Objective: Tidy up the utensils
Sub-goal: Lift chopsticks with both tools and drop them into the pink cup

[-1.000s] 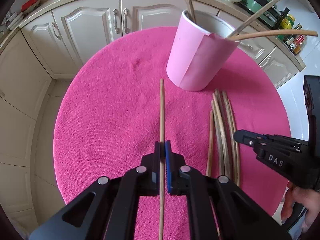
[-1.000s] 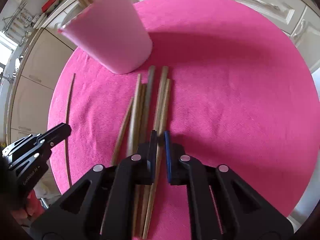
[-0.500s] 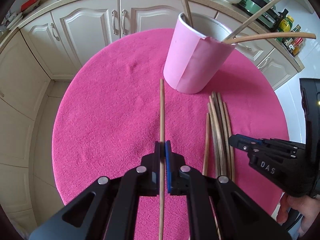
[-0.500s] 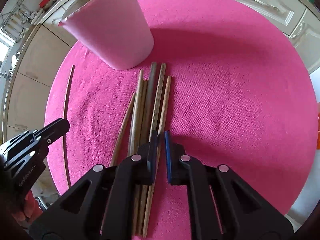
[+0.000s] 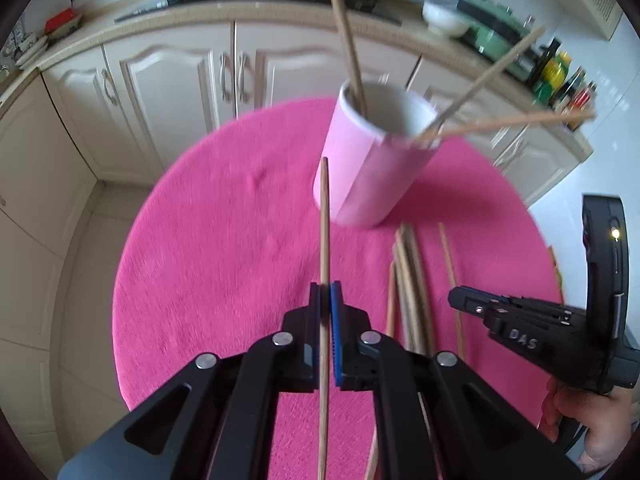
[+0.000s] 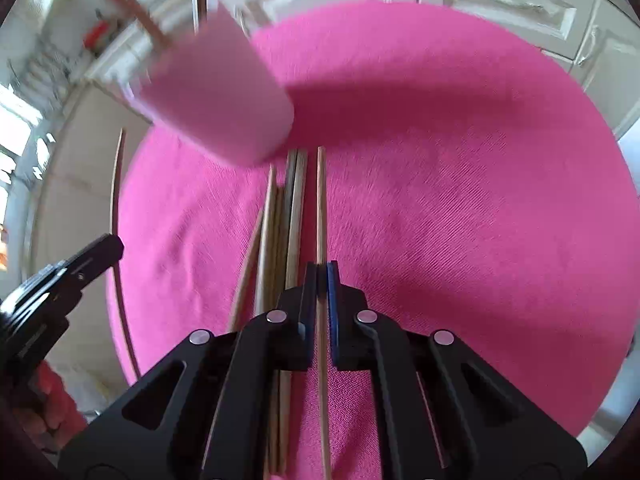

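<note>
Chopsticks (image 6: 294, 216), light, stiff and slippery, are lying beside the right gripper (image 6: 322, 272); both grippers are clamping single sticks mid-shaft, left gripper (image 5: 325, 292) included.

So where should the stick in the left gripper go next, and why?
Probably up and forward over the pink cup. The left gripper is shut on a chopstick whose tip points near the cup, where three sticks already stand.

Pink cloth (image 5: 224, 264) on round table. Behind cloth: cream cupboard doors (image 5: 168, 96), white bowl (image 5: 444, 20), green pot (image 5: 494, 36), bottles (image 5: 560, 76).
</note>
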Tool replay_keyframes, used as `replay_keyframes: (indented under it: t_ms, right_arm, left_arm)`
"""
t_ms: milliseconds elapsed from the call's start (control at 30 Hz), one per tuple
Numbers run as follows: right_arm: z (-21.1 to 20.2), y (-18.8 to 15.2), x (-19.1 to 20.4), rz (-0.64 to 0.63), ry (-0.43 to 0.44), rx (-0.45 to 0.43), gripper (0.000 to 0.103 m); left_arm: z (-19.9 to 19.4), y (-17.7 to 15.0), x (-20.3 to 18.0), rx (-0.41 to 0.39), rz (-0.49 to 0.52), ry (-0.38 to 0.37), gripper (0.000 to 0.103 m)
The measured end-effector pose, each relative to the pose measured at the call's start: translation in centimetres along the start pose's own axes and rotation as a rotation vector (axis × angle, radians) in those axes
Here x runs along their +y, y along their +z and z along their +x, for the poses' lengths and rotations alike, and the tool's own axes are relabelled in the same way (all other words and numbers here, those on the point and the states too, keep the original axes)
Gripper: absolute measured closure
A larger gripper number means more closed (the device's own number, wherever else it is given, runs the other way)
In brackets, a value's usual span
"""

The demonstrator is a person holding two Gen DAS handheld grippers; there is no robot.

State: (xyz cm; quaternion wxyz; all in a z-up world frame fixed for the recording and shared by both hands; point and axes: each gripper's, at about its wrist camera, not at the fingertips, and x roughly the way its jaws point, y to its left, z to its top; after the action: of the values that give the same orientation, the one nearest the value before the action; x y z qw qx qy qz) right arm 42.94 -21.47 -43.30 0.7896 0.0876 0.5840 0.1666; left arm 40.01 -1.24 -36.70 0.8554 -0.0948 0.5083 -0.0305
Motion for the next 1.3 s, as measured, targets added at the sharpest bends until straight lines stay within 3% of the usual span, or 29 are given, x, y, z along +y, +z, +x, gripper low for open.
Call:
replay_keyframes:
  t_ms: [167, 267, 400, 733, 900, 1067, 1300]
  right_arm:
    - [-5.0, 0.8, -1.7, 0.051, 0.062, -0.203, 0.097]
    - [-8.0, 1.1, -2.5, 0.073, 0.087, -0.338, 0.097]
    - [-11.6, 3.4, -2.0, 0.039, 0.107, -0.505, 0.097]
    - [-15.2, 9.4, -0.8, -0.038, 0.111, -0.806, 0.097]
    - [-14.7, 11.4, -1.7, -0.015, 0.14, -0.871, 0.097]
    - [-15.7, 13.0, -1.0, -0.02, 0.242, -0.939, 0.097]
    - [-15.0, 13.9, 1.2, -0.128, 0.327, -0.912, 0.097]
  left_arm:
    - [-3.1, 1.3, -0.1, -0.132, -0.021, -0.047, 0.098]
    - [-5.2, 2.4, -0.2, -0.251, -0.024, -0.084, 0.098]
    - [-7.3, 4.0, -0.8, -0.387, -0.033, -0.128, 0.098]
    - [-8.5, 9.5, -2.2, -0.629, -0.035, -0.171, 0.098]
    - [-7.6, 11.4, -2.5, -0.698, -0.044, -0.171, 0.098]
    - [-7.2, 12.8, -2.5, -0.765, -0.062, -0.174, 0.098]
    - [-4.5, 13.3, -3.0, -0.774, -0.05, -0.152, 0.098]
